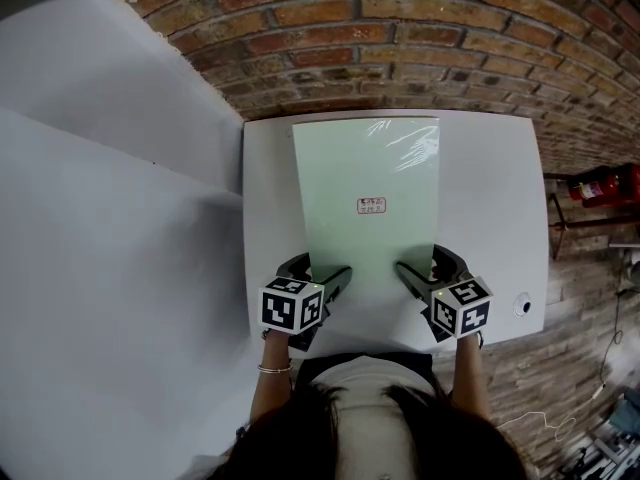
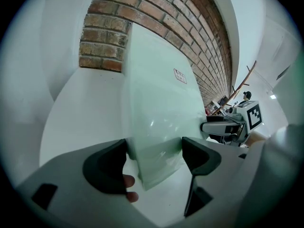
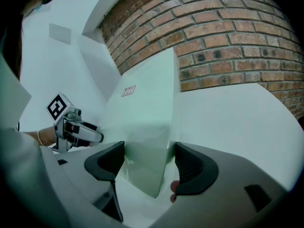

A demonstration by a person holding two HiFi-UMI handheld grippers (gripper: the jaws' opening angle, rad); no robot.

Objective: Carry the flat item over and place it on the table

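Both bare forearms (image 1: 270,393) reach forward side by side. The left black two-jaw claw (image 1: 320,267) and the right black two-jaw claw (image 1: 422,264) point ahead, level with each other. Each has its jaws apart, with a fingertip (image 2: 129,180) just beneath.

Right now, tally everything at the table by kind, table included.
Table: 1
Sheet: 1
Label: 1
Grippers: 2, left gripper and right gripper
Total: 5
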